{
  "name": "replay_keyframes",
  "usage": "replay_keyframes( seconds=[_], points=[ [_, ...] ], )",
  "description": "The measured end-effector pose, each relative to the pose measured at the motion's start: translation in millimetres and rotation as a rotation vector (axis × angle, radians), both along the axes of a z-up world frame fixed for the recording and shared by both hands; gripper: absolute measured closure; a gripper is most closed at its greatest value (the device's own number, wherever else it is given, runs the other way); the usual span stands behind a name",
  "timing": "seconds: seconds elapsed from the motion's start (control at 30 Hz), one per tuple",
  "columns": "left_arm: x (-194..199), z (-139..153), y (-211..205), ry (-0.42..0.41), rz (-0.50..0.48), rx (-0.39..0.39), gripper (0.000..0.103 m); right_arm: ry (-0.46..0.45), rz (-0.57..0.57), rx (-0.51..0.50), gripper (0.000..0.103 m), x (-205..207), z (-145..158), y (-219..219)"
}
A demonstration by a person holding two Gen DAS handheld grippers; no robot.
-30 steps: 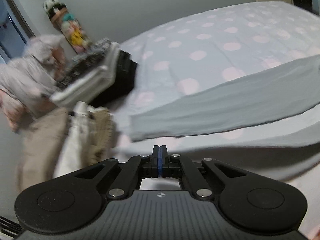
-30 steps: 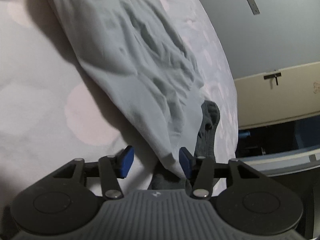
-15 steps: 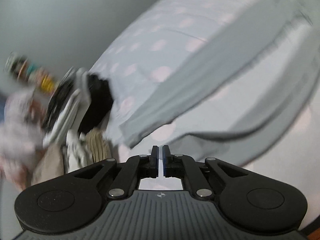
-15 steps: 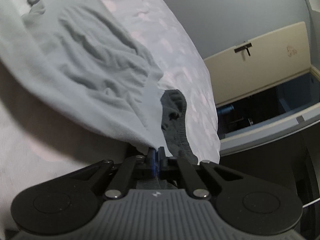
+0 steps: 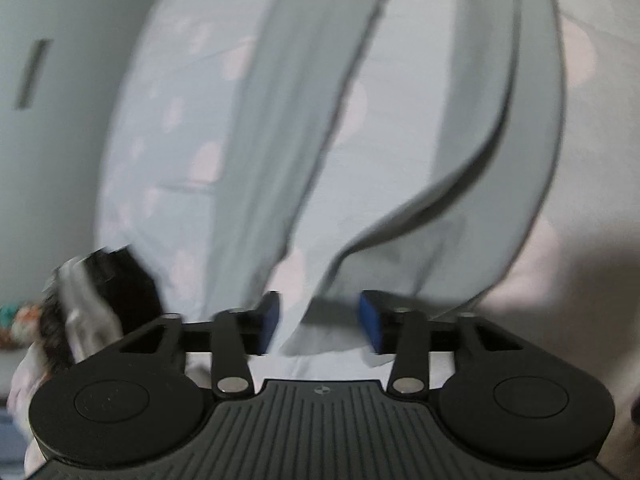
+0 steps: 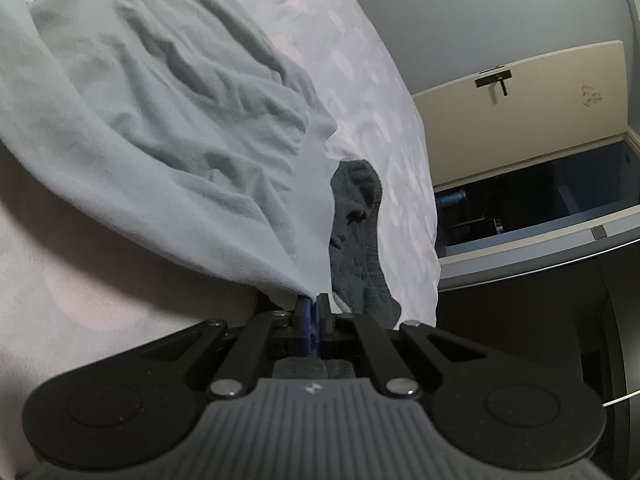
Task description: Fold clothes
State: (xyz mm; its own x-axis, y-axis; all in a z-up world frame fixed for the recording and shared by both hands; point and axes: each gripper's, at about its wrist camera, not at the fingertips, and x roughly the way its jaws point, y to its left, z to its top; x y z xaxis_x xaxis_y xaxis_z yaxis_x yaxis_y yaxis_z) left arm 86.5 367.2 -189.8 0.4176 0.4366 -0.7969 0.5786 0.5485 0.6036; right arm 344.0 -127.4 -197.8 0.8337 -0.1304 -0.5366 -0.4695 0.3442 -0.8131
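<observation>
So, right gripper fingers pinched on the grey garment's edge, left gripper fingers spread wide, garment hem hanging between them, over the bed

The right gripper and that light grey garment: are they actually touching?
Touching. In the right wrist view the right gripper has its blue pads shut on a pinched corner of the light grey garment, which fans out from them.

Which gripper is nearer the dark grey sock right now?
Right. The right gripper, shut on the light grey garment, sits right beside the dark grey sock. The left gripper shows no sock.
</observation>
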Motion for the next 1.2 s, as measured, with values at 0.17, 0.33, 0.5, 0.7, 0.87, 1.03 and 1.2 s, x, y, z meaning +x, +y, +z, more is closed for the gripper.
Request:
replay_keyframes(
  seconds=[0.17,0.33,0.5,0.7,0.87,1.03,1.2],
  points=[
    [1,-6,5,0.020,0.009,0.003,0.092,0.014,-0.012,-0.031,0.101,3,-7,2],
    [-8,1,8,-0.060,0.077,0.018,0.101,0.014,-0.008,-0.050,0.101,1,-5,2],
    [-19,32,14,-0.218,0.164,0.036,0.102,-0.047,-0.022,-0.012,0.101,7,17,4],
    [-50,104,4,-0.410,0.194,0.074,0.102,-0.115,-0.055,0.070,0.102,6,51,3],
    [-84,87,-13,-0.280,0.147,0.074,0.102,-0.086,-0.058,0.074,0.102,-8,49,-4],
    [-106,32,-32,-0.044,0.077,0.034,0.102,0.029,-0.067,0.013,0.102,-28,8,-16],
    [-106,9,-25,0.097,0.121,-0.045,0.102,0.100,-0.105,-0.020,0.102,-35,-20,-24]
  ],
)
